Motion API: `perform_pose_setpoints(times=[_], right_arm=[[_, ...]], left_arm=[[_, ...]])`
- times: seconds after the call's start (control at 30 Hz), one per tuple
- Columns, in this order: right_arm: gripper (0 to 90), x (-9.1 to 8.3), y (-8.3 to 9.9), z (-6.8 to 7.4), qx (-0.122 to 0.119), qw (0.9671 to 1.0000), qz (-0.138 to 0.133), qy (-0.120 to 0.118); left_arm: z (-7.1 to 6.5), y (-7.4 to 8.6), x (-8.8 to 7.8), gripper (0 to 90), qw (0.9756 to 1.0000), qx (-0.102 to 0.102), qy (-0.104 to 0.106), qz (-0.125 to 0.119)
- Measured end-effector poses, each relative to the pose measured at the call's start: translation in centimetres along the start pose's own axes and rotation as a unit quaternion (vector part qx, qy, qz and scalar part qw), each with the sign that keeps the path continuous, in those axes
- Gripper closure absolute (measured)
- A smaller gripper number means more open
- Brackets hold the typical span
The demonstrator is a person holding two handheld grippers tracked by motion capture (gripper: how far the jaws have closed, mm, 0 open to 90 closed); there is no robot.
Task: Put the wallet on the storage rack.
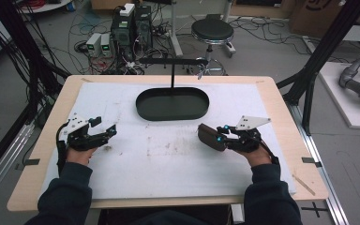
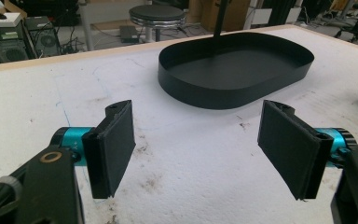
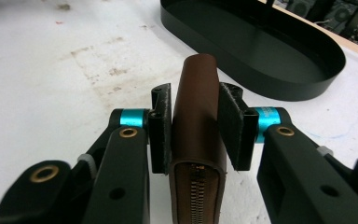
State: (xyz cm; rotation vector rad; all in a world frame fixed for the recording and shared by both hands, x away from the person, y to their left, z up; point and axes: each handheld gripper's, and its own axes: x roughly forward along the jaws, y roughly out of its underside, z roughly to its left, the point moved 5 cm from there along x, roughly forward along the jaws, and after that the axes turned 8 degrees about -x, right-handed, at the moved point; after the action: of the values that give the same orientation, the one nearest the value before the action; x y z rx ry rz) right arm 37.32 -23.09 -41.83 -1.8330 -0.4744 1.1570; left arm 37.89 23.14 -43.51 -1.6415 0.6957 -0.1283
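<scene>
White table (image 1: 168, 159) — wallet (image 3: 198, 126) in right gripper (image 3: 196, 126)

Both our forearms come in low over the table, a gripper in each hand.

Our left gripper (image 1: 104, 127) holds its jaws spread wide, nothing between them; our right gripper (image 1: 214, 133) has its pads (image 3: 162, 122) pressed on a brown wallet (image 3: 198, 116).

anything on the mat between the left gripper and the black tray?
Nothing: between the left gripper and the black tray there's bare, stained white mat, clearest in the left gripper view.
</scene>
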Motion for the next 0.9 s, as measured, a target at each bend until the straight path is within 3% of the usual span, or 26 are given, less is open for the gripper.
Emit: perform_pose_setpoints(times=[0.2,0.33,0.5,0.6,0.67,0.9], right_arm=[[60.2,-0.01,0.05,-0.12,0.017,0.9998,-0.009,-0.009],[64.1,-0.15,0.08,-0.13,0.02,0.9996,-0.012,-0.017],[66.7,-0.51,0.56,-0.66,0.03,0.9995,0.005,0.002],[66.4,-0.87,0.86,-0.68,0.029,0.9995,0.006,-0.009],[63.9,-0.92,0.9,-0.66,0.033,0.9993,0.001,-0.016],[57.5,-0.69,0.95,-0.81,0.035,0.9993,0.006,-0.006]], left_arm=[[0.04,0.0,0.0,27.1,1.0,0.001,-0.001,0.001],[0.05,0.0,0.0,27.1,1.0,0.0,-0.002,0.0],[0.06,-0.01,-0.04,27.1,1.0,0.0,-0.001,0.0],[0.06,0.0,-0.04,27.1,1.0,-0.001,-0.001,0.0],[0.05,0.01,-0.02,27.1,1.0,-0.001,-0.001,0.0],[0.05,0.02,-0.01,27.1,1.0,0.0,-0.001,0.001]])
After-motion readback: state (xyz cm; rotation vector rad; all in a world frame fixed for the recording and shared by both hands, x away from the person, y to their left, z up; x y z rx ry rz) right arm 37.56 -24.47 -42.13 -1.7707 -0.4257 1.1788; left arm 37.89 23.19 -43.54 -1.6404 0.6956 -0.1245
